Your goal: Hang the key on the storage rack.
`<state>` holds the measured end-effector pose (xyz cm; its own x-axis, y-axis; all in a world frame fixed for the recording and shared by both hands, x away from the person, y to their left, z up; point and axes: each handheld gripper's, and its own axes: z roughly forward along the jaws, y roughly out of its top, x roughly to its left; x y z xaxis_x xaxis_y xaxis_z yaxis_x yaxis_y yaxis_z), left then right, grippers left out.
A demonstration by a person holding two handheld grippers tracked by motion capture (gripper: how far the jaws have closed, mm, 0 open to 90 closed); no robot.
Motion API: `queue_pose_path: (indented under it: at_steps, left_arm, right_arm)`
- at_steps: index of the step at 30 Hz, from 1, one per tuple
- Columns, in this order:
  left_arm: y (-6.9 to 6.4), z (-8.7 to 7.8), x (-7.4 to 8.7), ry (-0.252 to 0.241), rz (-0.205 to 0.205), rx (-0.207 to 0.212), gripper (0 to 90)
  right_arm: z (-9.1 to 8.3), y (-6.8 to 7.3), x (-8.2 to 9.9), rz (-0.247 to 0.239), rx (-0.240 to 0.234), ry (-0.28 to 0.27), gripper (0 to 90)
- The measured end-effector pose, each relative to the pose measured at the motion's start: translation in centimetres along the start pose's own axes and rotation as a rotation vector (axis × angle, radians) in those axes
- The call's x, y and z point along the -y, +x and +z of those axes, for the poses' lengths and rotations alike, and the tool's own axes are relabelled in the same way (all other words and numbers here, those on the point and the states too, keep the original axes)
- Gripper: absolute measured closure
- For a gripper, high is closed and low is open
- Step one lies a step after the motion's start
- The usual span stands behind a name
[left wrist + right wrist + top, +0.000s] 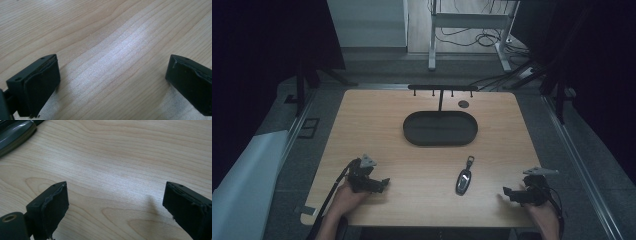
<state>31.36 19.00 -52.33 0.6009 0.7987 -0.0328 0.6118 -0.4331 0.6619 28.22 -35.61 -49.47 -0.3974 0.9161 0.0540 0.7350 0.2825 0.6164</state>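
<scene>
I've got the car key fob lying flat on the wooden surface, near the near edge and a little right of centre, and both tools are low at that same near edge. The right tool sits toward the near right corner with its jaws wide apart and nothing between them; the left tool sits toward the near left, jaws likewise spread and empty, bare wood showing between them in the left gripper view.

What matters here: the fob lies between the two tools, and I judge the right one the nearer. In the right gripper view the fob's dark glossy body sits ahead and off to the upper left of the open jaws, so my line isn't on it yet. Its long axis runs roughly from near edge to far edge, tilted slightly, with the ring end pointing toward the black oval tray and its hook stand at the far side.

So I'd swing the right tool leftward along the near edge and close across the fob's narrow width. The body looks slick and thin, and I expect it could skid.
</scene>
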Motion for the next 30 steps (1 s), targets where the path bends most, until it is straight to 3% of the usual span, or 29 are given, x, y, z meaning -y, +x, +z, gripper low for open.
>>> queue_pose_path:
  at_steps: [16,30]
  left_arm:
    - [0.0,0.0,0.0,0.003,0.004,0.0,0.0]
    - [0.0,0.0,0.0,0.004,0.004,0.0,0.0]
  right_arm:
    - [0.9,1.7,-0.9,-0.046,-0.029,0.062,13.3]
    - [1.3,2.8,-2.0,-0.048,-0.064,0.044,13.2]
